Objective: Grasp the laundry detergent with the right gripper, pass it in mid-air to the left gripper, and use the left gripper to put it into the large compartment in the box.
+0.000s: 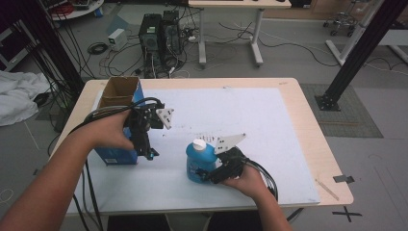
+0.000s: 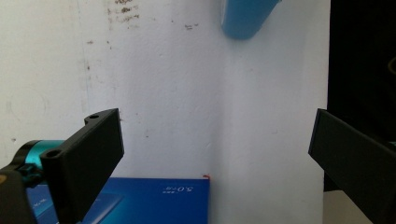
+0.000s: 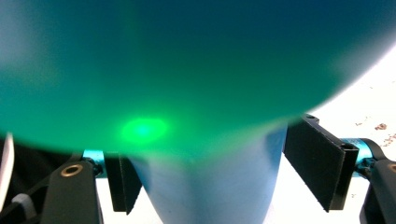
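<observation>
Two jaws of the right gripper (image 1: pixel 208 174) flank the upright blue bottle (image 1: pixel 198 162), half-closed with its neck between them but not clearly pressing, while the left gripper (image 1: pixel 146 153) gapes wide, empty, beside the blue box (image 1: pixel 115 156).

Your bench (image 1: pixel 308 125) carries a white mat (image 1: pixel 250 115), speckled with dark marks near its middle. Beyond the bench, on the floor: two black computer towers (image 1: pixel 159 36), tangled cables (image 1: pixel 288 45), a small white box (image 1: pixel 117 38). White cloth (image 1: pixel 17 96) heaped far left.
</observation>
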